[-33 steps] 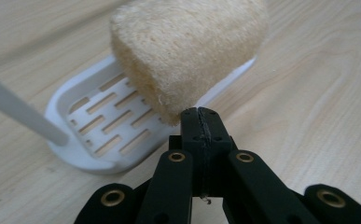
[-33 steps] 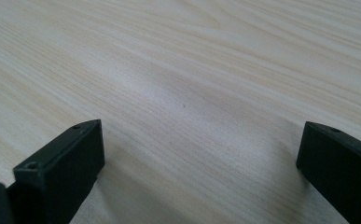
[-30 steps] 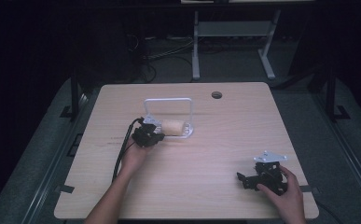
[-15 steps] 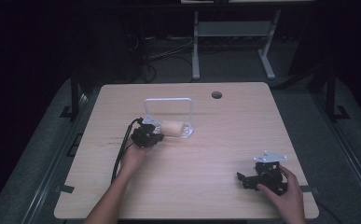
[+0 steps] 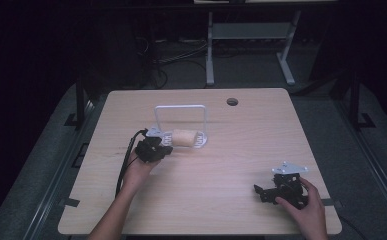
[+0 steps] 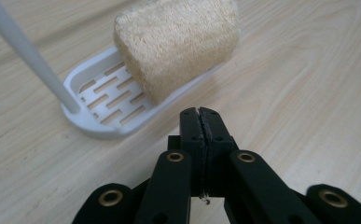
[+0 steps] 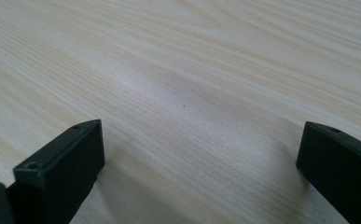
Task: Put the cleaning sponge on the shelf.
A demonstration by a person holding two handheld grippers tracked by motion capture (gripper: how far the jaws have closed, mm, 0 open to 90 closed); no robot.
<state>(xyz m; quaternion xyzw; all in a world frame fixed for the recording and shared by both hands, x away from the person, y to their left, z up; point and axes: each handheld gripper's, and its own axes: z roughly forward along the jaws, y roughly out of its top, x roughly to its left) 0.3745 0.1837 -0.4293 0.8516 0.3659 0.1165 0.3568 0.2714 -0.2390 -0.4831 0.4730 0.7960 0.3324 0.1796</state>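
On the wooden table (image 5: 221,165) a yellow sponge (image 5: 184,137) lies in a white slotted tray (image 5: 201,142), a little left of the middle of the table. In the left gripper view the sponge (image 6: 178,44) rests tilted on the tray (image 6: 106,100), so that one end leans over the tray's rim toward the table. A white wire frame (image 5: 180,107) stands up from the tray and bends over the sponge like an arch; one of its posts (image 6: 29,60) is on the left in the left gripper view, beside the sponge but not touching it.

The left gripper (image 5: 157,145) is just left of the tray, held by the person's left hand (image 5: 140,169). Its two black jaws are pressed together with nothing between them, and their tips (image 6: 200,116) stop just before the near rim of the tray, close under the sponge without touching it. A black cable (image 5: 123,167) trails from this gripper toward the near edge of the table.

The right gripper (image 5: 267,192) rests at the near right part of the table, well apart from the tray, with the right hand (image 5: 306,210) on it. In the right gripper view its jaws stand wide apart, and between them is bare wood.

Far on the table, right of the frame, there is a small round hole (image 5: 232,102). Between the left gripper and the sponge only the tray's rim and the nearby post stand. I can read no label or writing on any of the things.
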